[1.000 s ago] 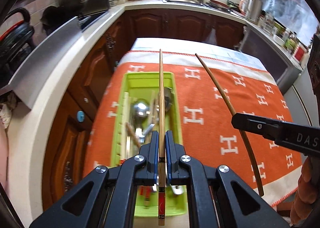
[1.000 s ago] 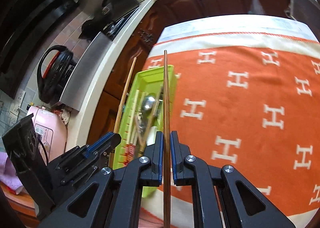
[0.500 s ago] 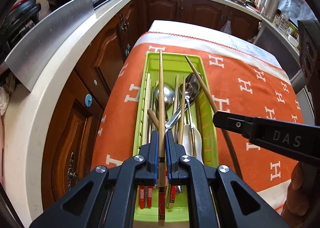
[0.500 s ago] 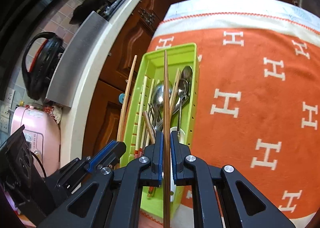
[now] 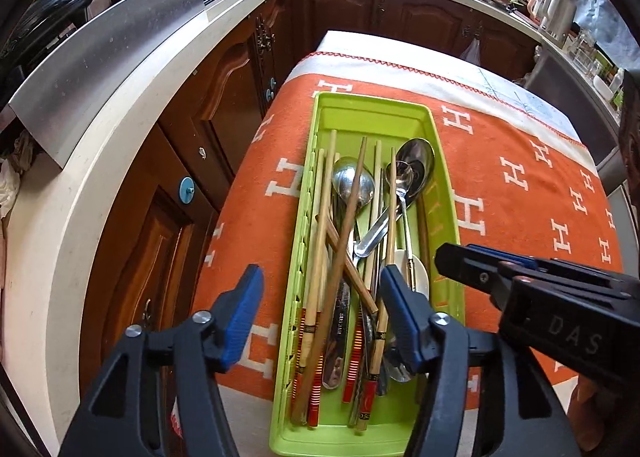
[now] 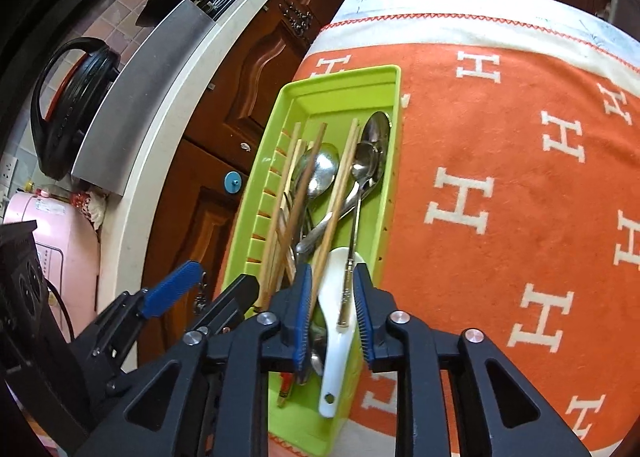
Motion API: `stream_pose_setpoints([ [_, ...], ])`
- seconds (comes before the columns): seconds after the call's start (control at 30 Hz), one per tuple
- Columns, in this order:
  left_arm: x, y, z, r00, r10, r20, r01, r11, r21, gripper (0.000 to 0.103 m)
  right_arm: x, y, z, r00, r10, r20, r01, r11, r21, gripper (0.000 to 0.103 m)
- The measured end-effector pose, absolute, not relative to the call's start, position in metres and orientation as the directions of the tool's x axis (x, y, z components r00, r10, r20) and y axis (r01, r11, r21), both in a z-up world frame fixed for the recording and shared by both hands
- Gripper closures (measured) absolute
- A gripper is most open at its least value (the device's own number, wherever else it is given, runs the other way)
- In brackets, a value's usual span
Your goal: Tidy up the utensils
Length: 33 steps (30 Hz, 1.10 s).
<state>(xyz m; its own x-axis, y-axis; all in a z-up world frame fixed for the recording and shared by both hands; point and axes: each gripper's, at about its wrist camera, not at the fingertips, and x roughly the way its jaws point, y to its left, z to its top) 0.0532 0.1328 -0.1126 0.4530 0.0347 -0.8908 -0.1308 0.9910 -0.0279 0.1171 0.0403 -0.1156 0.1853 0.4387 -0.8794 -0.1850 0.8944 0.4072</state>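
Left gripper (image 5: 320, 321): jaws had just sprung apart and stood wide over the near end of the tray, nothing pinched between them; its chopstick (image 5: 340, 253) lay loose, slanting across the pile.
Right gripper (image 6: 332, 313): jaws had just been opening too, only part way; a chopstick (image 6: 332, 225) ran up between them but the pads looked clear of it, so it read as let go.
Tray (image 5: 444, 193): lime green, sitting on the orange cloth (image 5: 520, 185) near the table's left edge, every utensil in sight inside it.
Chopsticks: light, stiff, thin wooden rods; likely to roll or pivot, so best pinched toward the thicker banded end.
White spoon (image 6: 336, 337): looked ceramic, probably brittle and slick; one for gripping across the handle, gently.
Metal spoons (image 5: 356, 181): bowls toward the far end, smooth and hard, probably slippery; the flat handles seemed the safer hold.
Far end of tray: bare green floor, room to spare.
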Motion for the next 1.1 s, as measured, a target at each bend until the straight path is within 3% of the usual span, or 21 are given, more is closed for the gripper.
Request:
stream_pose_setpoints([
  [0.27, 0.052, 0.133, -0.111, 0.451, 0.053, -0.891, -0.153, 0.988, -0.019, 0.024, 0.109, 0.03, -0.103, 0.239, 0.414, -0.878, -0.224, 0.903, 0.365, 0.069],
  [1.1, 0.034, 0.09, -0.094, 0.434, -0.04, -0.9, -0.076, 0.994, -0.08, 0.01, 0.069, -0.039, -0.066, 0.382, 0.344, -0.858, -0.23, 0.934, 0.272, 0.067],
])
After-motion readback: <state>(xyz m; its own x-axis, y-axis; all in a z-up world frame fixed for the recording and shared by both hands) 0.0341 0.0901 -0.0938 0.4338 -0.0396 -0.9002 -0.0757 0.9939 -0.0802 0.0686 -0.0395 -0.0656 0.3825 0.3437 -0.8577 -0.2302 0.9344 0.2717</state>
